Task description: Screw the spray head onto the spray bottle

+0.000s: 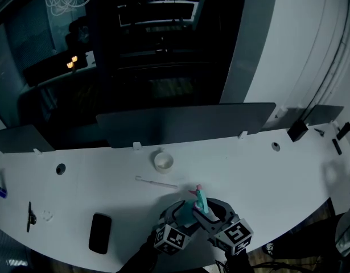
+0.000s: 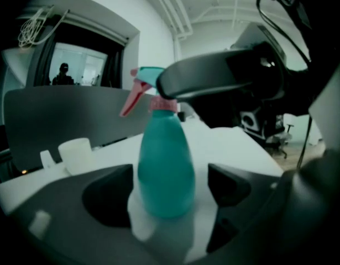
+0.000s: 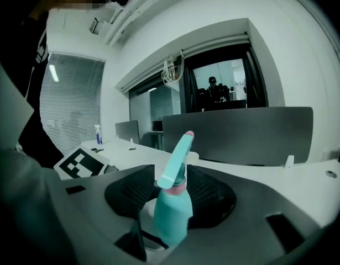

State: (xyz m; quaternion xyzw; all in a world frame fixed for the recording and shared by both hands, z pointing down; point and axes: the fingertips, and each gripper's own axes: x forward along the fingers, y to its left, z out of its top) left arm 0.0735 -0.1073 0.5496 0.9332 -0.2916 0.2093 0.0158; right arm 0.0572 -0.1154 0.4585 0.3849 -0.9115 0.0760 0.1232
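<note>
Bottle [image 2: 165, 170]: teal, upright on the white bench [image 1: 266, 175], near its front edge. Spray head [image 3: 177, 159] sits on the neck, above a pink collar.

Left claw [image 2: 167, 195]: jaws wide apart, bottle body between them, a gap on each side, no contact.

Right claw [image 3: 170, 195]: jaws apart, flanking neck and head. One pad lies just beside the collar, the other stands clear. No grip seen.

Behind the bottle: white cup [image 1: 163, 161], thin rod [image 1: 156, 182]. Dark phone [image 1: 100, 232] lies well apart, to the left.
</note>
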